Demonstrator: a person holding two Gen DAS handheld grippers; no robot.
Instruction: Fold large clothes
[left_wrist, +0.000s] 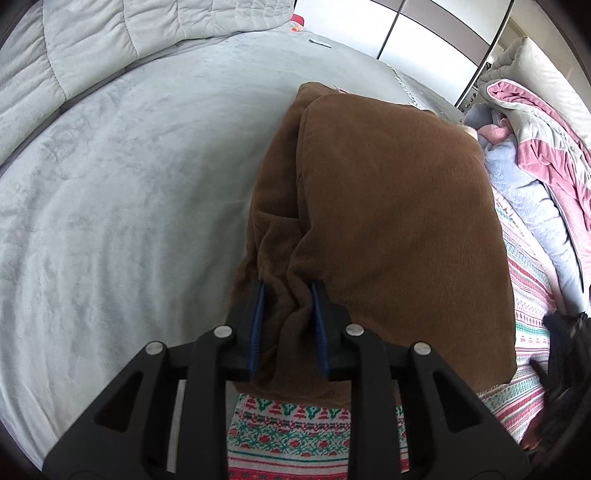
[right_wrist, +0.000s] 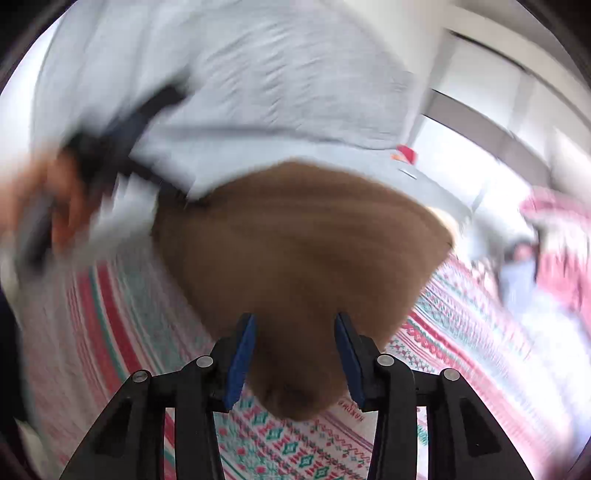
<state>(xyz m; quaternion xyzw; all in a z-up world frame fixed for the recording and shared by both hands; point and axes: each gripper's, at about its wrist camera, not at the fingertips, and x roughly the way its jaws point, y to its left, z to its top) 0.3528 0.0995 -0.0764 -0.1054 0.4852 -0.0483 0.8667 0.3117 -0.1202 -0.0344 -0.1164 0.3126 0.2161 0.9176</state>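
My left fingers (left_wrist: 289, 295) are clenched on a bunched near corner of the folded brown garment (left_wrist: 388, 206), my right fingers (right_wrist: 295, 325) straddle its other corner, grip unclear through blur, its length running away across the patterned blanket (left_wrist: 291, 439) onto the grey bed (left_wrist: 129, 184).

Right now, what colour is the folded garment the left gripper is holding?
Plain brown garment, clearest in the left wrist view.

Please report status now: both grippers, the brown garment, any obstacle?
Left gripper shut on brown garment. Right gripper around its corner, view blurred. Nothing in the way.
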